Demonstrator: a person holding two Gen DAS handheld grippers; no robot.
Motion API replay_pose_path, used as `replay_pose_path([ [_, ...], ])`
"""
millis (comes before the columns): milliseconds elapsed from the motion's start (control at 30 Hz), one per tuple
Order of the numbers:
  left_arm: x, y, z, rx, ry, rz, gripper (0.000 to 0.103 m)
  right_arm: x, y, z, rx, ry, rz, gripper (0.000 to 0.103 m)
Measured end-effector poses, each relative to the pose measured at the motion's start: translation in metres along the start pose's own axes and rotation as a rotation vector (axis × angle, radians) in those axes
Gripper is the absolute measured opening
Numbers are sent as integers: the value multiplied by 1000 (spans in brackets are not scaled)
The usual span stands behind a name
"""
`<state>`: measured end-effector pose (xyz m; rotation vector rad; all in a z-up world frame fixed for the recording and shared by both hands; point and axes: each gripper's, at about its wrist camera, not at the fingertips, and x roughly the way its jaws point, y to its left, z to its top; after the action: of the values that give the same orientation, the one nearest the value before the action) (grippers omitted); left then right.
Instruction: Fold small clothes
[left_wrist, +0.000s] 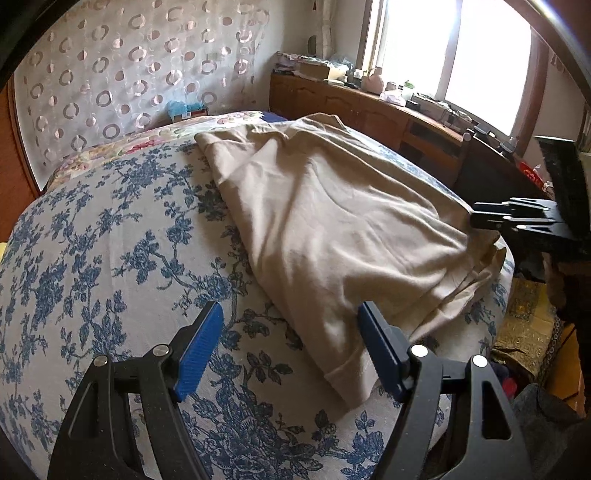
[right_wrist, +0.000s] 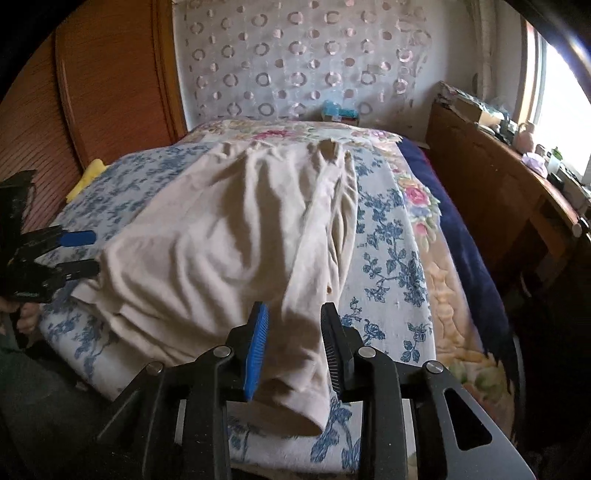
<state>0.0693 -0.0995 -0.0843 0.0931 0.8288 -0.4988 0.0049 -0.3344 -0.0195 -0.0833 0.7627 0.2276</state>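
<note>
A beige garment (left_wrist: 332, 229) lies spread and creased on the blue-flowered sheet (left_wrist: 110, 240) of a bed. My left gripper (left_wrist: 291, 317) stands open over the sheet, and the garment's near hemmed corner reaches in beside its right finger. In the right wrist view the garment (right_wrist: 221, 236) runs away from me, with a folded strip ending between my right gripper's (right_wrist: 294, 314) fingers. Those jaws stand partly apart and the pads do not press the cloth. The left gripper (right_wrist: 86, 254) shows open at the garment's left edge, and the right gripper (left_wrist: 480, 219) at its right edge.
A wooden cabinet (right_wrist: 491, 192) with clutter on top runs along the right under a bright window (left_wrist: 480, 55). A wooden headboard (right_wrist: 92, 92) stands at the left. A floral quilt (right_wrist: 417, 199) and dark blue blanket (right_wrist: 465, 236) cover the bed's right side. A yellow cloth (right_wrist: 88, 177) lies far left.
</note>
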Motion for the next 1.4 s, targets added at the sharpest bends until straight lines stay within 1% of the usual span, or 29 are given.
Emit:
replay_pose_path([
  [133, 0, -2, -3, 0, 10, -15, 76, 17, -6, -4, 30, 46, 3, 31],
  [267, 0, -3, -4, -3, 14, -25, 67, 17, -6, -9, 31, 48, 28, 30],
  [300, 0, -3, -4, -6, 14, -30, 66, 15, -6, -9, 26, 40, 34, 28],
  [333, 0, -3, -4, -8, 16, -35, 66, 13, -5, -9, 20, 34, 48, 13],
  [367, 0, -3, -4, -10, 16, -35, 66, 10, -4, -9, 11, 25, 64, 9],
  [433, -1, -4, -4, -9, 14, -31, 66, 2, -2, -8, 1, 3, 65, 6],
  [533, -5, -3, -4, -18, 7, -39, 66, -13, -6, -7, 5, -30, 74, 5],
  [600, -7, -2, -4, -21, 2, -44, 66, -26, -8, -8, -8, -44, 56, 4],
  [700, -6, -2, -4, -25, 2, -52, 66, -31, -7, -15, -39, -22, 24, 4],
  [767, -6, -2, -4, -24, 2, -58, 64, -28, -7, -19, -42, 1, 25, 4],
  [800, -6, -3, -4, -24, 3, -61, 59, -26, -7, -21, -44, 7, 19, 4],
  [900, -4, -5, -4, -21, 14, -69, 49, -22, -8, -23, -39, 17, 15, 4],
  [967, -2, -7, -5, -22, 22, -82, 46, -22, -8, -20, -26, 15, 17, 4],
  [1067, -1, -9, -8, -22, 34, -98, 38, -18, -7, -17, -22, 17, 15, 4],
  [1100, 0, -9, -9, -22, 40, -103, 31, -18, -7, -17, -23, 18, 13, 4],
  [1133, 0, -10, -9, -18, 43, -108, 27, -17, -7, -17, -24, 18, 12, 4],
  [1167, -1, -12, -10, -14, 44, -114, 16, -16, -7, -17, -25, 19, 12, 4],
  [1200, -2, -13, -10, -9, 44, -122, 6, -15, -8, -17, -24, 18, 12, 4],
  [1267, -6, -17, -11, 22, 32, -113, 5, -15, -9, -17, -17, 14, 18, 4],
  [1400, -22, -15, -10, 16, 0, -141, 4, -19, -9, -18, -40, 10, 25, 4],
])
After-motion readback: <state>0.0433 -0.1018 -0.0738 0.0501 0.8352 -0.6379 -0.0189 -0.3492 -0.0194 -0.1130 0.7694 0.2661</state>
